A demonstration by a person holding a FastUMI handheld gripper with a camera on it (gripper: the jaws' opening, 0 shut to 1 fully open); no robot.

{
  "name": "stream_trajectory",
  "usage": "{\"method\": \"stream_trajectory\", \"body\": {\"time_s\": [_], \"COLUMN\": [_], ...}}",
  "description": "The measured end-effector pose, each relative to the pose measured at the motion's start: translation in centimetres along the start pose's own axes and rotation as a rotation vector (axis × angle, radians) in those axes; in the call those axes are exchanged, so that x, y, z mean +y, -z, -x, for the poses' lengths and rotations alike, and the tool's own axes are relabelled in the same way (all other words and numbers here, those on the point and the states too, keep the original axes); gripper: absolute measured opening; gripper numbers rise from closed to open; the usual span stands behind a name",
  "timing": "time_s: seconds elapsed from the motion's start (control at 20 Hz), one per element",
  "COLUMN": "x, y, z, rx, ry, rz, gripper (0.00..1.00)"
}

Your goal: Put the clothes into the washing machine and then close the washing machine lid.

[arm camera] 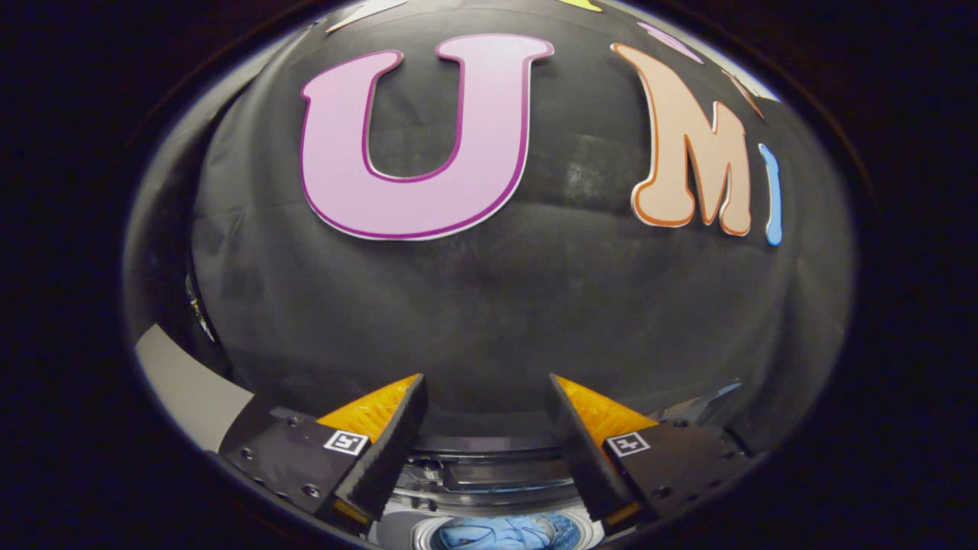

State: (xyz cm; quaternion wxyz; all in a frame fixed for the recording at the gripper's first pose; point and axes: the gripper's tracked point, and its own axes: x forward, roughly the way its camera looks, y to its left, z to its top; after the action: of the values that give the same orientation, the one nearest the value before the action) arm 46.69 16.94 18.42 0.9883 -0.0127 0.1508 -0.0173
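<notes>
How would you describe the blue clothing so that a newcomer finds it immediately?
Start at the black cloth wall, then look down between the open gripper fingers to the washing machine. In its round drum below lies the blue clothing, the one crumpled, soft thing among hard grey parts.

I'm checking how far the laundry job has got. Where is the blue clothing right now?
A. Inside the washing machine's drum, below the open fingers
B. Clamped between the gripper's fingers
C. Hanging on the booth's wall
A: the blue clothing lies in the washing machine drum, while the gripper is open, holding nothing.
</notes>
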Motion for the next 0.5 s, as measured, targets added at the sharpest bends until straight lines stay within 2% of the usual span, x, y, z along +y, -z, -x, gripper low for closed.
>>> {"method": "stream_trajectory", "body": {"time_s": [0.5], "x": [-0.3], "y": [0.4], "z": [2.1], "rx": [-0.049], "ry": [-0.021], "rz": [0.007], "gripper": [0.99]}}
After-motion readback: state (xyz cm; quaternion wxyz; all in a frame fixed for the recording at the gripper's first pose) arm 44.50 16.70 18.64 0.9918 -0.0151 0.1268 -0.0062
